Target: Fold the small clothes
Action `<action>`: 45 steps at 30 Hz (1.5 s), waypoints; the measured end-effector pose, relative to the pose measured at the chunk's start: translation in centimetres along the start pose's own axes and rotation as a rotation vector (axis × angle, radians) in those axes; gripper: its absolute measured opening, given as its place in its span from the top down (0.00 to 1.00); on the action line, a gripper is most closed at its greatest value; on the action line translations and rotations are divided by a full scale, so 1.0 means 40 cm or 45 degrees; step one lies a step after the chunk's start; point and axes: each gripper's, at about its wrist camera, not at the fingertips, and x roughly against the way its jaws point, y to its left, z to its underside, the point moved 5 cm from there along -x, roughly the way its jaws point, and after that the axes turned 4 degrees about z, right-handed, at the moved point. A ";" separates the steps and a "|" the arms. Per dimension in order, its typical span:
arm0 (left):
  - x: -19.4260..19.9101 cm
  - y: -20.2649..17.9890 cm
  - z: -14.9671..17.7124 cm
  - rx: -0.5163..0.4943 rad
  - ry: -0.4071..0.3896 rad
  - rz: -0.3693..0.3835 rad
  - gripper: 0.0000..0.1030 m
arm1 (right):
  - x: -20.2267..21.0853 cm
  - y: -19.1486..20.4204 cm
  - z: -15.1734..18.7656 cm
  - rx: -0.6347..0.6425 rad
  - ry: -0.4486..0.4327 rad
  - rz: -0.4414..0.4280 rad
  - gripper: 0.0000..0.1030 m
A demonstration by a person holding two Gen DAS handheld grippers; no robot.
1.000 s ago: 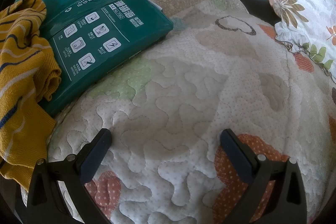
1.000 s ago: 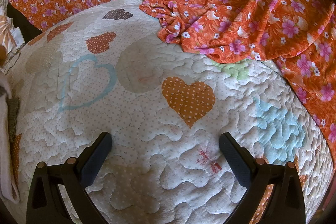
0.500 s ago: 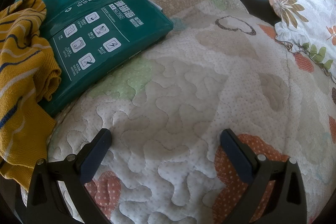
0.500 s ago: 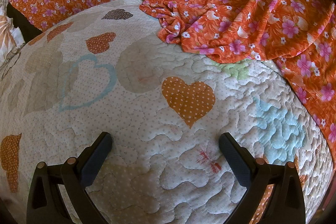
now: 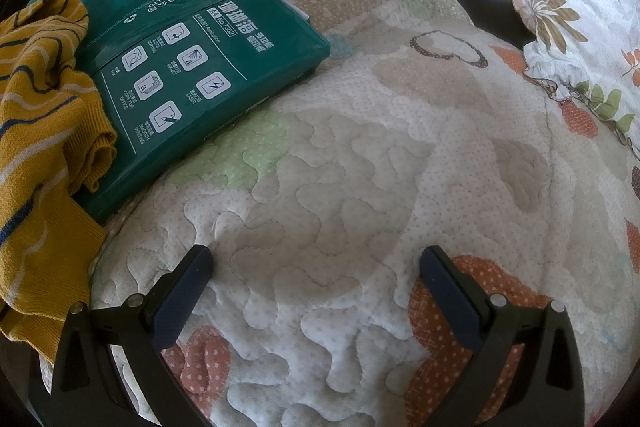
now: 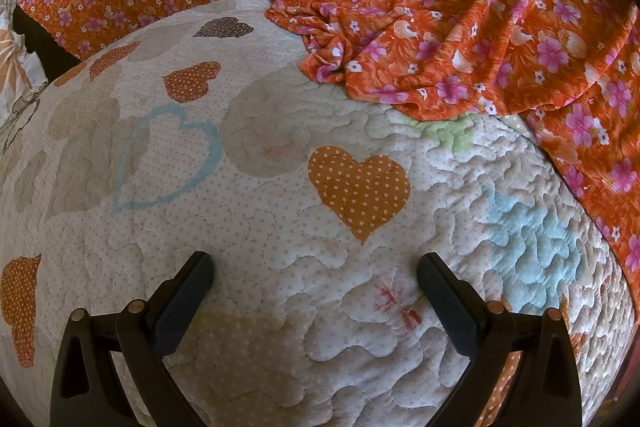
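Left wrist view shows the left gripper wide open and empty above the quilt; the right gripper is the same. A yellow striped garment lies left of the green paper pack. I would pinch one single edge, not the bunch.

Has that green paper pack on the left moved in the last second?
No. The green paper pack lies at the same spot against the yellow striped sweater and the quilt's green patch.

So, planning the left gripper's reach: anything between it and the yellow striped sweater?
Only bare quilt separates left gripper from yellow striped sweater, per left wrist view.
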 end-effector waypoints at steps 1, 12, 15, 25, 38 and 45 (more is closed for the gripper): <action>0.000 0.000 0.000 0.000 0.000 0.000 0.00 | 0.000 0.000 0.000 0.000 0.000 0.000 0.00; 0.000 0.000 0.000 0.001 0.000 0.001 0.00 | -0.001 0.000 0.000 0.000 0.000 0.000 0.00; 0.000 0.000 0.000 0.000 0.000 0.000 0.00 | 0.000 0.001 0.000 0.001 0.000 0.002 0.00; 0.000 0.000 0.000 0.000 0.000 0.000 0.00 | 0.000 0.000 -0.001 0.000 0.000 0.000 0.00; 0.001 -0.010 -0.013 0.010 0.065 -0.031 0.00 | 0.000 0.000 0.000 0.000 0.000 0.000 0.00; 0.143 -0.056 0.005 0.077 0.124 0.123 0.00 | 0.000 0.000 -0.001 0.004 -0.002 0.004 0.00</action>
